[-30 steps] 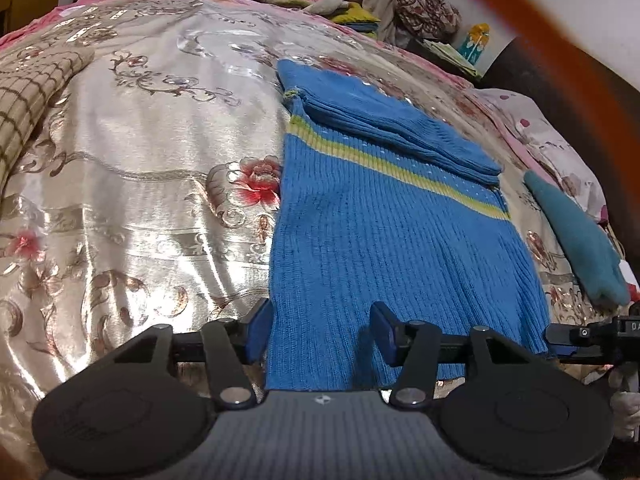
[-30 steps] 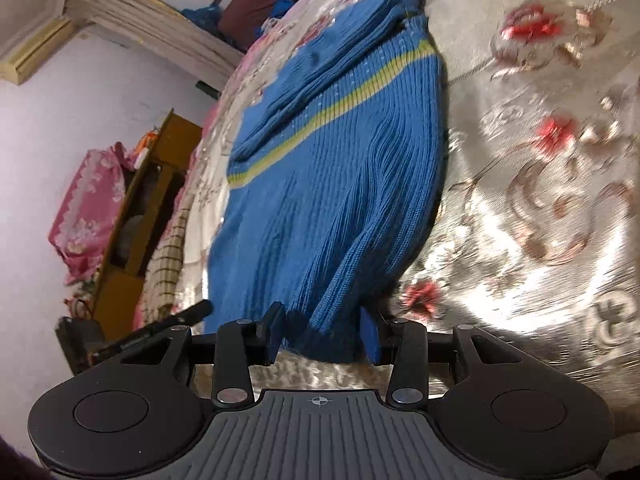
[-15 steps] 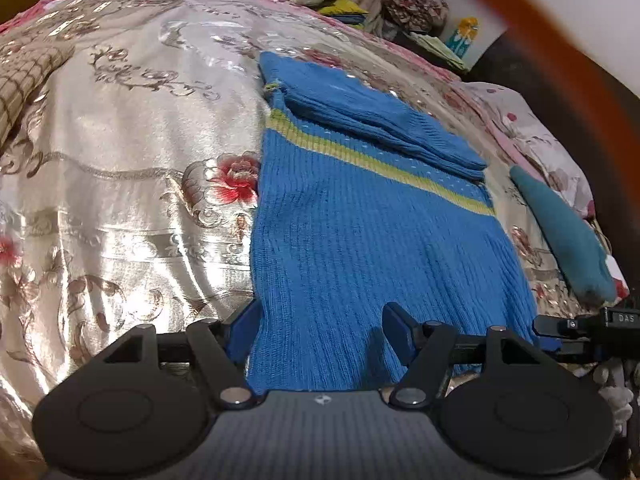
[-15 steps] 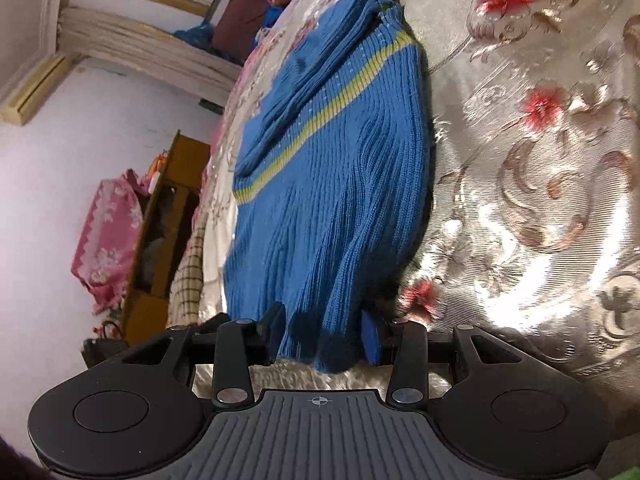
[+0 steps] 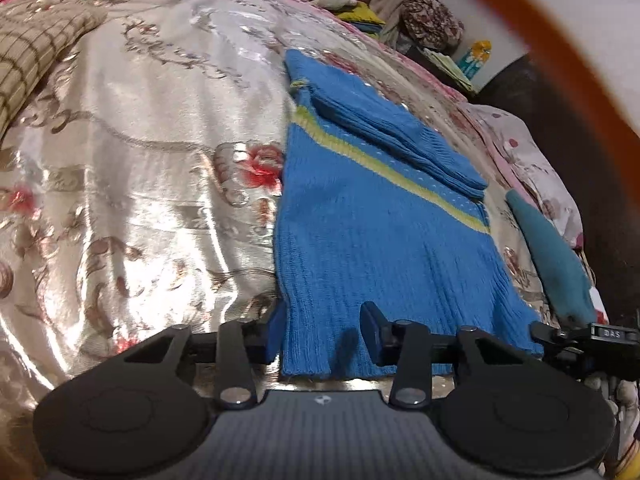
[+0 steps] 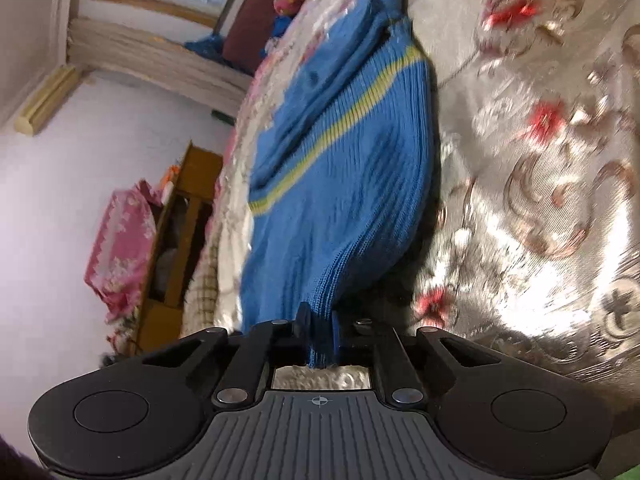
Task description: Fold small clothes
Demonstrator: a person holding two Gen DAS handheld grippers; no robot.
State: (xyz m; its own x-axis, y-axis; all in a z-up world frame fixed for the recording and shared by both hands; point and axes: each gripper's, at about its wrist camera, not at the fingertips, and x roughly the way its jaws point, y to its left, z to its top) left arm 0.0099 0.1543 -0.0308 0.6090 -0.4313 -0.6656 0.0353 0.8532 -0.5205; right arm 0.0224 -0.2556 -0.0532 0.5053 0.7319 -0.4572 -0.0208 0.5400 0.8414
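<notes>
I am working at the near hem of a blue ribbed sweater [image 5: 376, 240] that is lying flat on a shiny floral bedspread [image 5: 152, 168], its sleeves already folded across the chest at the far end, just beyond the yellow-green stripe [image 5: 384, 164]. I am taking the two near corners because, as I judge it, the next fold is bottom hem up toward the sleeves, and holding both corners should keep the hem straight as it travels.

My right gripper [image 6: 318, 326] is pinching the hem's right corner, its fingers pressed tight on a bunched ridge of knit that is rising off the bed beside it. My left gripper [image 5: 322, 330] is straddling the left corner with its fingers spread; the cloth is lying between them but nothing is clamping it, so that corner is not yet secured.

The left wrist view is showing me the whole layout: the flat body, the folded sleeves, a teal garment [image 5: 554, 264] lying apart at the right edge of the bed, and a checked cloth [image 5: 36, 52] at the far left. It is hiding the right pinch itself; only the tip of that tool is peeking in. The right wrist view is giving me that closed grip and the lifted edge, though it is blurred, and the left gripper is not showing there clearly.
</notes>
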